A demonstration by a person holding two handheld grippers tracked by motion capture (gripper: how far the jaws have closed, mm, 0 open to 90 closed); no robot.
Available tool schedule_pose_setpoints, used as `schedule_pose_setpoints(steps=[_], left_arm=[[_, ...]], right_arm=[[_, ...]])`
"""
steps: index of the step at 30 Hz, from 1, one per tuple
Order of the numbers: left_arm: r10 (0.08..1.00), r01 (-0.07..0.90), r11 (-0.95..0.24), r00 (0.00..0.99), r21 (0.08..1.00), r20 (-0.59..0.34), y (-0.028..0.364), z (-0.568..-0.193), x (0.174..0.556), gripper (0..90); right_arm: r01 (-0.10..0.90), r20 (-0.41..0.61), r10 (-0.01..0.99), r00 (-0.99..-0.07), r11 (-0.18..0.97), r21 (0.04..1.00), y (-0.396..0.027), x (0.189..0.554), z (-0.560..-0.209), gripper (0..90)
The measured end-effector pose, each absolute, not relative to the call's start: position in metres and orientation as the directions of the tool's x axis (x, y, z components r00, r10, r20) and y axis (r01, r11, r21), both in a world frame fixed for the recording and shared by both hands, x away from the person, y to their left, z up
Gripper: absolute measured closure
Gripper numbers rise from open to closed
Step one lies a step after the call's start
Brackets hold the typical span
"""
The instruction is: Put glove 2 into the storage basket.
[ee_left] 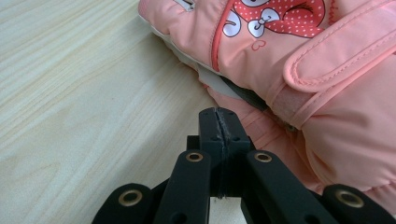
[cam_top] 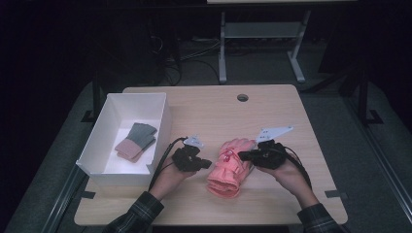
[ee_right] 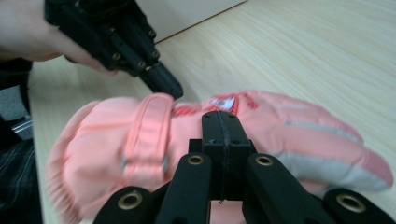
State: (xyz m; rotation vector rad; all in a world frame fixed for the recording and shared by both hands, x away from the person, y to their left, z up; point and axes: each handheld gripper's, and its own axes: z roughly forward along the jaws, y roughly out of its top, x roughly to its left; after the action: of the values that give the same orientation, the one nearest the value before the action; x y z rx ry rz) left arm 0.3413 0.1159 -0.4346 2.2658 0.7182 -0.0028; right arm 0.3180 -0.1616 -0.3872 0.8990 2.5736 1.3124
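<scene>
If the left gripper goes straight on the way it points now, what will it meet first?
Most likely the pink glove. The left gripper, jaws shut with nothing between them, points at the glove's near edge just above the table; depth is unclear, so it may already be touching.

A fixed camera looks forward and down from above the near edge of the pale wooden table (cam_top: 272, 104), while each tongs camera sits low and close, facing the puffy salmon-pink padded glove (cam_top: 228, 167) seen in all three views.
</scene>
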Motion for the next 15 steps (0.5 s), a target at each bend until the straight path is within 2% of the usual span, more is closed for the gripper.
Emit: schedule_pose_setpoints(steps=[7,15], left_arm=[[0.497,0.501,-0.56,0.84,0.66,-0.216,0.117,-0.435,0.342,89.4],[0.501,0.508,-0.562,0.837,0.653,-0.22,0.117,-0.435,0.341,89.4]], right_arm=[[0.467,0.156,0.571,-0.806,0.452,0.76,-0.156,0.333,-0.391,90.0],[0.492,0.154,0.578,-0.801,0.491,0.719,-0.159,0.33,-0.404,90.0]])
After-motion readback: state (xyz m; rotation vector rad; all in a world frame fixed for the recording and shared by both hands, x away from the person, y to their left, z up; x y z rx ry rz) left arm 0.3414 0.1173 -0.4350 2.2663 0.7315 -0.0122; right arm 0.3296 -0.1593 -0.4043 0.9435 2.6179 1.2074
